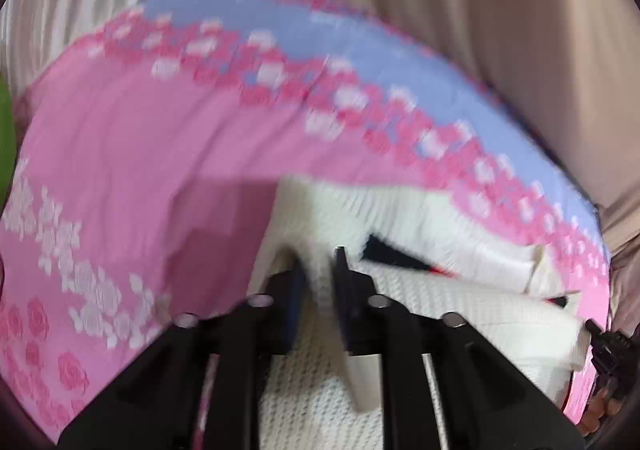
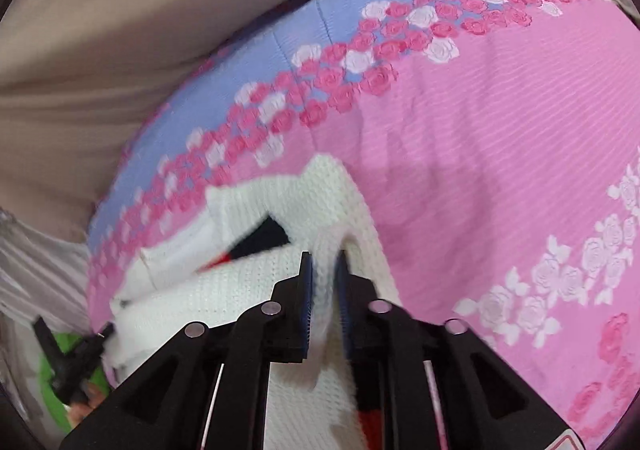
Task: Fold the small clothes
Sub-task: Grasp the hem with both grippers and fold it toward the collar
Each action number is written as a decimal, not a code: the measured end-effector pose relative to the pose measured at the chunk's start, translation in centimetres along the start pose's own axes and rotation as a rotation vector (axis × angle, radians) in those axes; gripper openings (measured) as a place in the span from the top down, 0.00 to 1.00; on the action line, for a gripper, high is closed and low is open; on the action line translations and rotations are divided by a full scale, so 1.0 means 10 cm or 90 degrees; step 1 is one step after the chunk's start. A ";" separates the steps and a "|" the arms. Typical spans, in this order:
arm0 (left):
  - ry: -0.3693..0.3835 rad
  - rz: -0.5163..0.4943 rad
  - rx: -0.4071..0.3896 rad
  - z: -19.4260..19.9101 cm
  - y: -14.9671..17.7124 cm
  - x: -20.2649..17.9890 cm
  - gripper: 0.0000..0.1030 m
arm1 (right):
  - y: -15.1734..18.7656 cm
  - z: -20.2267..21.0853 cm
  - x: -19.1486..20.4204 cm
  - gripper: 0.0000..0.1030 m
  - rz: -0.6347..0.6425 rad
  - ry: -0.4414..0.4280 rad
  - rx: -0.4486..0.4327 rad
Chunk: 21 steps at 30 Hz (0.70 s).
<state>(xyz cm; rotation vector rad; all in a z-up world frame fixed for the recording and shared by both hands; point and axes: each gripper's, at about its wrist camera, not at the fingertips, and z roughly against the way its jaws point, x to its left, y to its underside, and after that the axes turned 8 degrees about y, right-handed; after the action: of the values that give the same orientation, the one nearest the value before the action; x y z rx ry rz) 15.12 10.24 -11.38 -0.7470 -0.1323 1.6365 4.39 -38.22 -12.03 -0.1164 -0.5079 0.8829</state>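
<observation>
**Fold carried over, both grips near release**

While a fold of white knit runs between each pair of jaws, the step in hand looks like the end of a fold: the white knit garment [image 1: 460, 306] lies doubled on the pink rose-print bedspread [image 1: 140, 154], with one layer drawn over another and a dark patch with a red edge showing at the seam between them.

In the left wrist view the garment fills the lower middle and stretches toward 3 o'clock; the left gripper [image 1: 318, 270] has its jaws at a narrow gap, a ridge of knit standing between them. The view is blurred, and I cannot tell whether the pads press the cloth or merely flank it.

In the right wrist view the garment spreads from the centre toward 8 o'clock. The right gripper [image 2: 324, 270] also shows a narrow gap, with a thick fold of knit rising through it and lying against the blue pads on both sides, so it appears to be gripped.

The next move, as I judge it, calls for setting the carried edge down square on the lower layer, widening both pairs of jaws to free the knit, and drawing back without dragging the fold askew.
</observation>
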 end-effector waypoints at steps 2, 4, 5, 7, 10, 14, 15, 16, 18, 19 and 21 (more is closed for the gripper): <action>0.039 0.011 -0.038 0.22 -0.01 0.03 0.36 | -0.02 0.23 -0.05 0.56 -0.031 -0.038 -0.054; 0.075 -0.006 -0.090 0.49 0.02 0.06 0.26 | 0.03 0.52 -0.11 0.45 -0.039 -0.064 -0.108; 0.087 -0.018 -0.094 0.58 0.06 0.05 0.23 | 0.07 0.60 -0.12 0.45 -0.031 -0.073 -0.117; 0.108 -0.051 -0.060 0.67 0.19 0.02 0.23 | 0.25 0.68 -0.10 0.45 0.010 -0.080 -0.101; 0.153 -0.091 0.039 0.58 0.43 -0.05 0.23 | 0.61 0.54 0.05 0.48 0.093 -0.070 -0.024; 0.182 -0.126 0.160 0.25 0.66 -0.24 0.27 | 1.01 0.09 0.32 0.59 0.220 -0.011 0.076; 0.177 -0.136 0.154 0.17 0.59 -0.30 0.27 | 1.01 0.00 0.38 0.59 0.238 0.001 0.087; 0.170 -0.143 0.138 0.09 0.47 -0.36 0.27 | 0.93 -0.07 0.46 0.60 0.256 0.013 0.077; 0.138 -0.131 0.069 -0.03 0.07 -0.47 0.27 | 0.53 -0.05 0.59 0.62 0.249 0.024 0.018; 0.128 -0.108 0.039 -0.07 -0.12 -0.47 0.27 | 0.31 -0.01 0.61 0.62 0.232 0.034 -0.018; 0.091 -0.023 -0.028 -0.08 -0.48 -0.36 0.27 | -0.15 0.14 0.61 0.56 0.168 0.028 -0.090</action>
<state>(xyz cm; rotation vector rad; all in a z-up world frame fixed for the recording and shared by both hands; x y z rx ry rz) 19.68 7.74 -8.21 -0.8874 -0.0795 1.5445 8.02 -34.68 -8.08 -0.3373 -0.5213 1.0985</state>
